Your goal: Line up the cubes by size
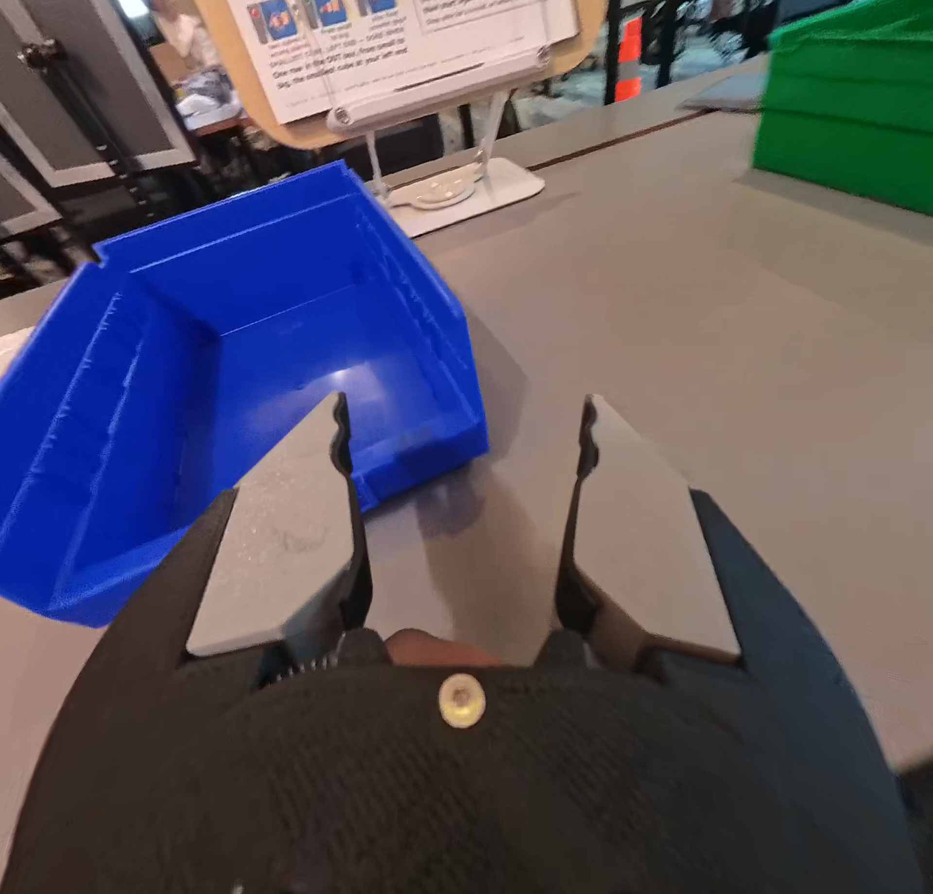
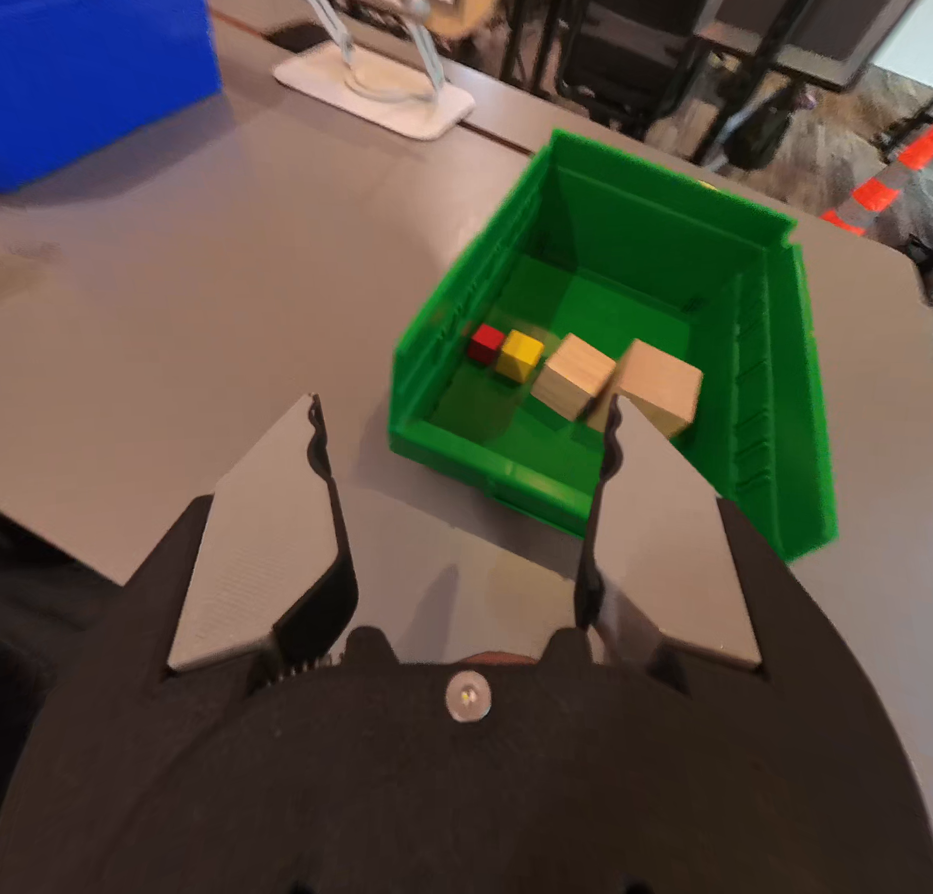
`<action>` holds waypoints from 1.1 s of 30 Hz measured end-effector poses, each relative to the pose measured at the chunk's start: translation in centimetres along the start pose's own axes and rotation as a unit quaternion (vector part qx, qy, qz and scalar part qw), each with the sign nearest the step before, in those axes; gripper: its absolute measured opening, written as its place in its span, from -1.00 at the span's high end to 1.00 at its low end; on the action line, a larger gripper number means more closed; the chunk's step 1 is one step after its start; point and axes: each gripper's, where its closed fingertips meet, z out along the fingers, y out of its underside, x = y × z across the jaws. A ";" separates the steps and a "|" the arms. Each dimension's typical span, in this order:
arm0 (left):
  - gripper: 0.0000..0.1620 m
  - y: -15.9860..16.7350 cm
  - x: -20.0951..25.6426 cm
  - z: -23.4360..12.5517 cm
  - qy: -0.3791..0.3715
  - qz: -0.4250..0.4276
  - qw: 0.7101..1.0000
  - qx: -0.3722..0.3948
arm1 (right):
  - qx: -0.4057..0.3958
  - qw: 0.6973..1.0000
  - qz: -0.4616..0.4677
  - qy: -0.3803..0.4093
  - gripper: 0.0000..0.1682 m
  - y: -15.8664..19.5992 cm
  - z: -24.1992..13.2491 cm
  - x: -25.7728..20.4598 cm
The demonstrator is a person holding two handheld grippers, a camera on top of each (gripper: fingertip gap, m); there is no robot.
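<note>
Cubes (image 2: 575,382) rowed crosswise, seemingly touching

Left wrist view: taken from above the grey table (image 1: 707,339), looking forward and down along the left gripper (image 1: 464,405); a blue bin (image 1: 151,415) is seen close at centre left, a green bin (image 1: 848,112) at upper right.

Right wrist view: angled down likewise along the right gripper (image 2: 462,405); the green bin (image 2: 656,203) is seen near, right of centre.

Shared: both bins, the table, and a white document stand (image 1: 469,193) at the top.
</note>
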 end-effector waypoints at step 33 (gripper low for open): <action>1.00 -10.0 -10.8 -10.1 -0.083 -0.037 0.976 0.196 | -0.040 0.998 0.038 0.016 0.88 -2.6 12.6 -15.5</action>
